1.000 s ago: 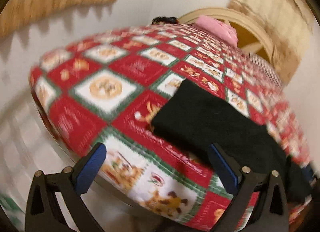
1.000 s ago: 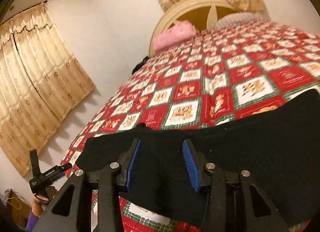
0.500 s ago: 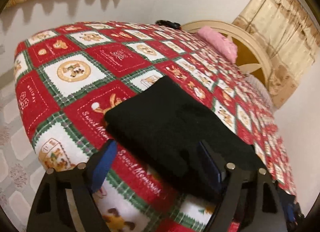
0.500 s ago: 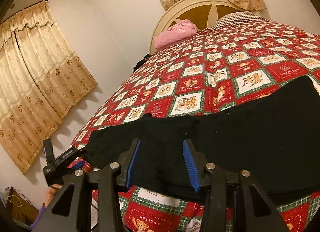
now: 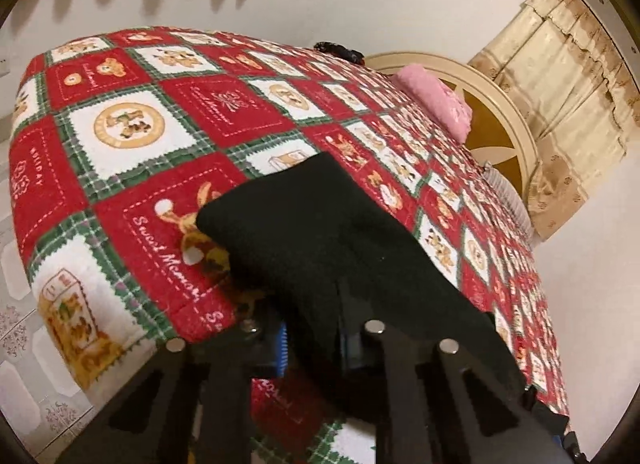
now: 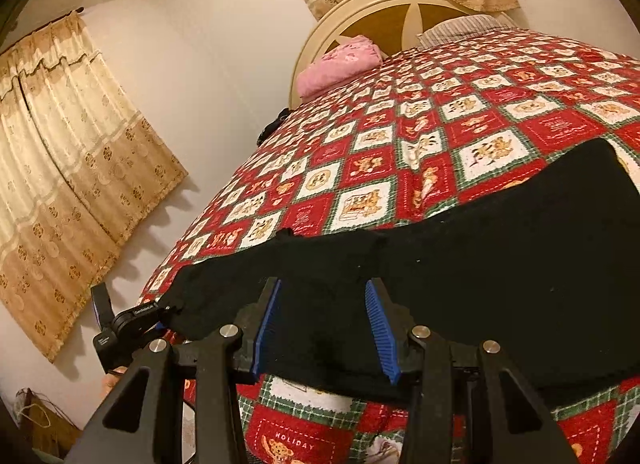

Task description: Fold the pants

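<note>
Pants [image 5: 320, 240] on quilt [image 5: 160, 135]; left claw [image 5: 312, 348] pinching edge.

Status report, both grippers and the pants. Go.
Left gripper shut on pants edge. Right gripper open, pants between its fingers. Pants flat on bedspread at bed's foot. Nothing in the way.

A red, green and white patchwork quilt [image 6: 460, 111] covers the bed. A pink pillow [image 6: 340, 65] lies against the round cream headboard [image 6: 404, 7]. Beige patterned curtains [image 6: 72, 167] hang beside the white wall.
</note>
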